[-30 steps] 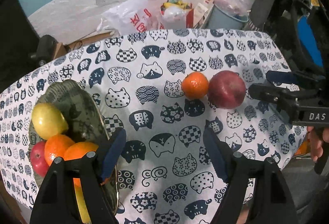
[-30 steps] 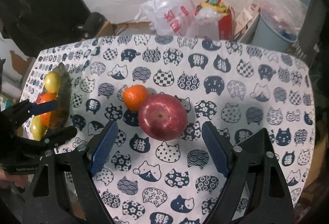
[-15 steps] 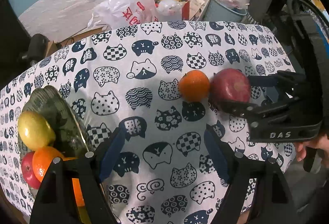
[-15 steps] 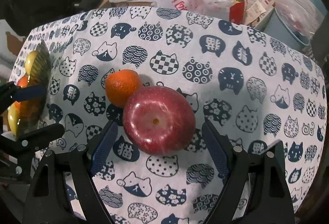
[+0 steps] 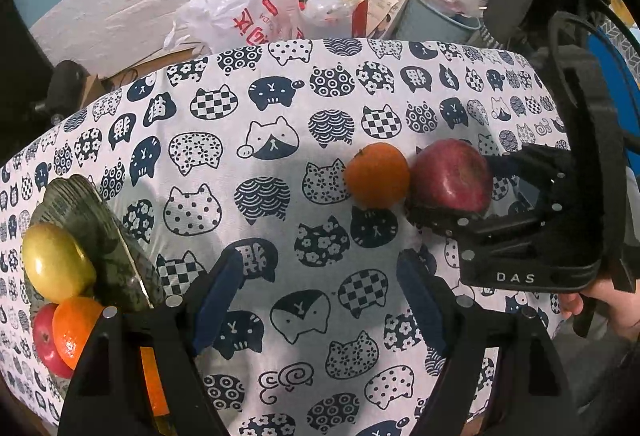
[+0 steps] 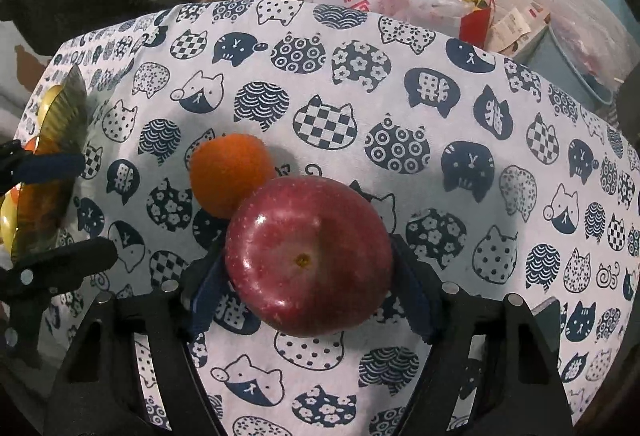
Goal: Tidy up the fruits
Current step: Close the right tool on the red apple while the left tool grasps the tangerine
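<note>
On the cat-print surface [image 6: 460,116], the right hand-held gripper [image 6: 308,288] clamps the red apple [image 6: 308,256] beside a tangerine [image 6: 230,174], while the left hand-held gripper [image 5: 320,300] hangs spread apart.

Even, dim-ish indoor light – soft shadows on the tablecloth [image 5: 280,108], strong fisheye bending and dark corners.

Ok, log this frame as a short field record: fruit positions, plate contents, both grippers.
red apple: on cloth, between right gripper fingers
loose orange: touching that apple, far-left side
plate: left table edge; holds yellow-green apple, oranges, small red apple
right gripper: pads at the apple's sides, firm grip unconfirmed
left gripper: open, empty, near plate
</note>
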Tool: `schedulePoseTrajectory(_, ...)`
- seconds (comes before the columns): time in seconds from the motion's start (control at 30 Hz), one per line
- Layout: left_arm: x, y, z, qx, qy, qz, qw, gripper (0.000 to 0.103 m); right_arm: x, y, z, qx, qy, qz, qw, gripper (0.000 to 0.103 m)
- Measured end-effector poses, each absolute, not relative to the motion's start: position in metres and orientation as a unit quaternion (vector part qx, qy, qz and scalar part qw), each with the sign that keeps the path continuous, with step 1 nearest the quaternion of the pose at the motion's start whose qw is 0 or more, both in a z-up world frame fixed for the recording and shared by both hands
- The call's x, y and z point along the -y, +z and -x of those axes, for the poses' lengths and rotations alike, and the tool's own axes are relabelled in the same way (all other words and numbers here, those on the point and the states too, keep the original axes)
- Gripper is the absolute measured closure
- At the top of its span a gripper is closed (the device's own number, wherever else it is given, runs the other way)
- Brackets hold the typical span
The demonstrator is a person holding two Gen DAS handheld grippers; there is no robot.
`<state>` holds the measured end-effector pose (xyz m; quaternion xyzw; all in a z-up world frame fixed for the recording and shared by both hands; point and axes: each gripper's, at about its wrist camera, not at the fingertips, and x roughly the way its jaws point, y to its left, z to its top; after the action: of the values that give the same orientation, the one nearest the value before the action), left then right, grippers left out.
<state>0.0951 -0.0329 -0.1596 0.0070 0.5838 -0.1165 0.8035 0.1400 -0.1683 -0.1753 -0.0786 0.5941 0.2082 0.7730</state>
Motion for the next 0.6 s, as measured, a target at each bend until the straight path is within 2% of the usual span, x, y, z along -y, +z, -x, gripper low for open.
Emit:
schedulePoseTrajectory(0.2, 0.038, -0.164, -0.102, -0.584, -0.118, -0.002, 0.803, 0.022, 0.187, -0.166, -0.142, -0.584, 0.187, 0.057, 0.788, 0.028)
schedulePoseTrajectory(0.33, 0.044, -0.167, -0.107, -0.580, -0.108, -0.002, 0.808, 0.013, 0.202, -0.154, -0.143, -0.575, 0.173, 0.040, 0.799, 0.028)
schedulePoseTrajectory(0.6, 0.068, -0.164, -0.120, -0.567, -0.120, 0.003, 0.815, 0.013, 0.232, -0.144, -0.141, -0.569, 0.154, 0.006, 0.808, 0.028)
